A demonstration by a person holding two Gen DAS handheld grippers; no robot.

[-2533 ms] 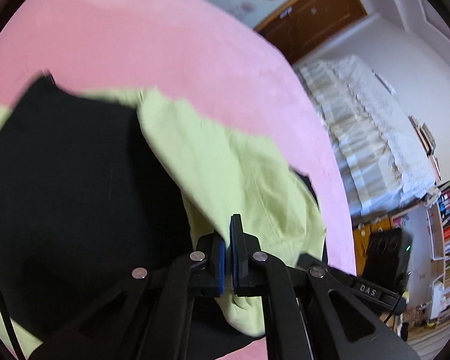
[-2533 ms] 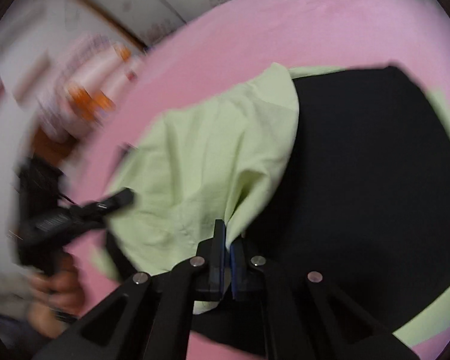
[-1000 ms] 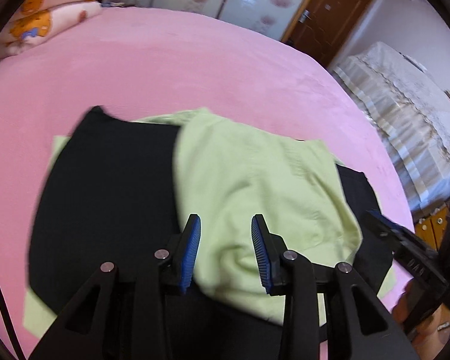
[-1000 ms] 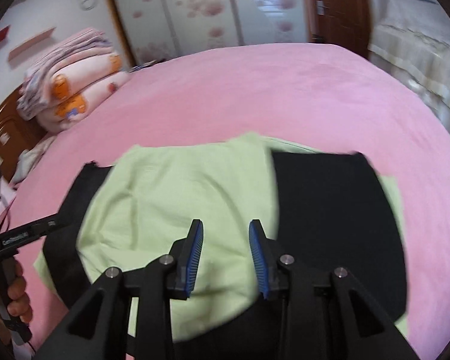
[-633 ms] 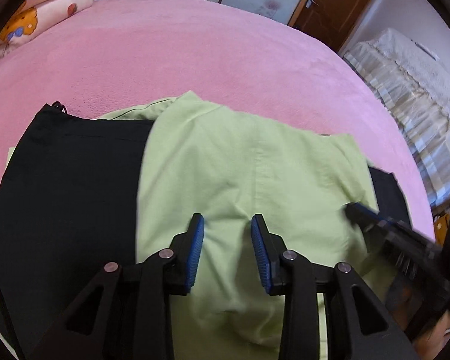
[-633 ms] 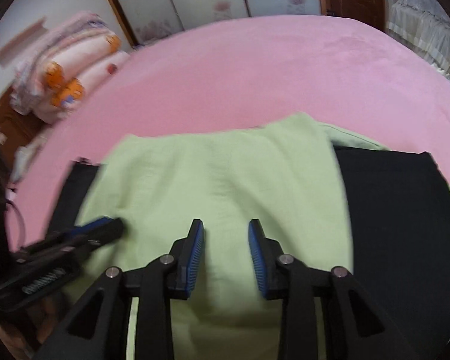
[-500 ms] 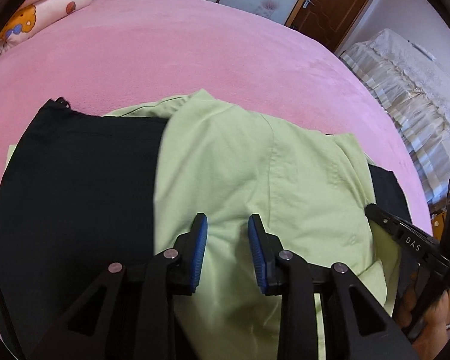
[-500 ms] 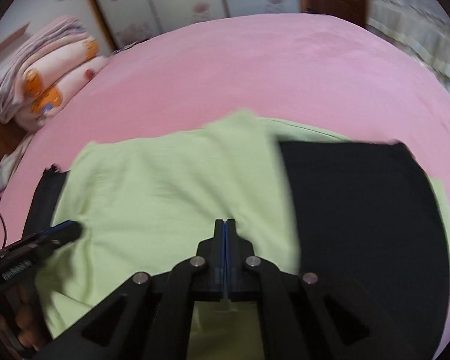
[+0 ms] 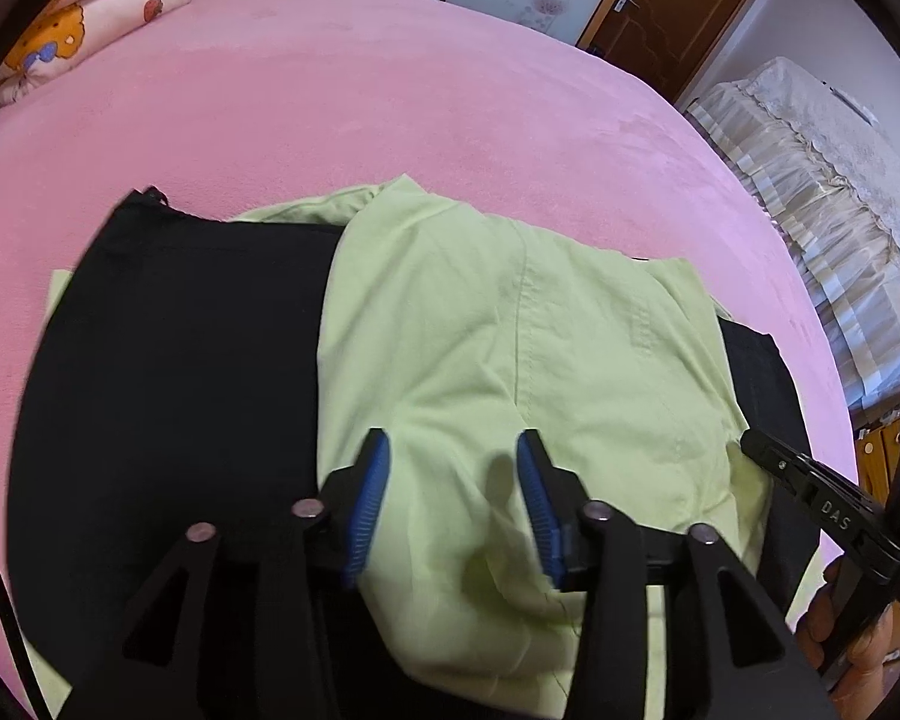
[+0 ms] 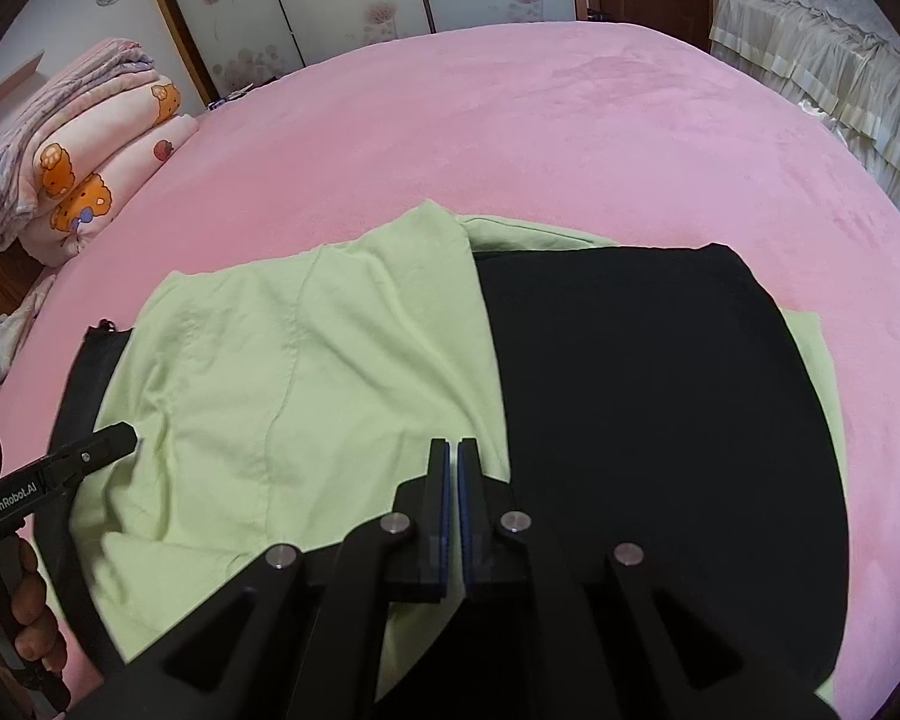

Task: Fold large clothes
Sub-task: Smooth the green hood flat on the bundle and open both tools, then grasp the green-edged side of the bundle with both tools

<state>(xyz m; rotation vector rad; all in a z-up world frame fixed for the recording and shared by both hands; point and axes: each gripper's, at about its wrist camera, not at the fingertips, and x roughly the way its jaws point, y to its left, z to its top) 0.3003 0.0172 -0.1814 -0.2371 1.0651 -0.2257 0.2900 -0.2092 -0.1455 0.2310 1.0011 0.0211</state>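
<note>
**One flap folded, more folding to go**

From your left wrist camera: your left claw (image 9: 450,504) has its two blue pads (image 9: 366,504) apart, with nothing between them. It hangs just over the near edge of the light green garment (image 9: 510,330). This green piece lies folded over a black garment (image 9: 180,360), and both rest on the pink bed (image 9: 330,90). A thin strip of green shows past the black cloth on the left side too, so the black piece may sit on top of more green. You cannot tell from here if they are one garment or two. Your right claw (image 9: 750,444) pokes in from the right, with its tip at the green cloth's right edge. A wooden door (image 9: 672,6) is in the back.

From your right wrist camera: your right claw (image 10: 450,480) has its pads pressed together. It sits right at the near edge of the green cloth, but you cannot tell if any cloth is pinched between them. Your left claw (image 10: 114,438) reaches in at the far left, over the green cloth. A pile of folded blankets (image 10: 84,162) sits at the head of the bed.

It looks like one flap of green is already folded across the middle. The green cloth is wrinkled and bumpy near you. The black side is not yet folded, so the job seems about half done.
</note>
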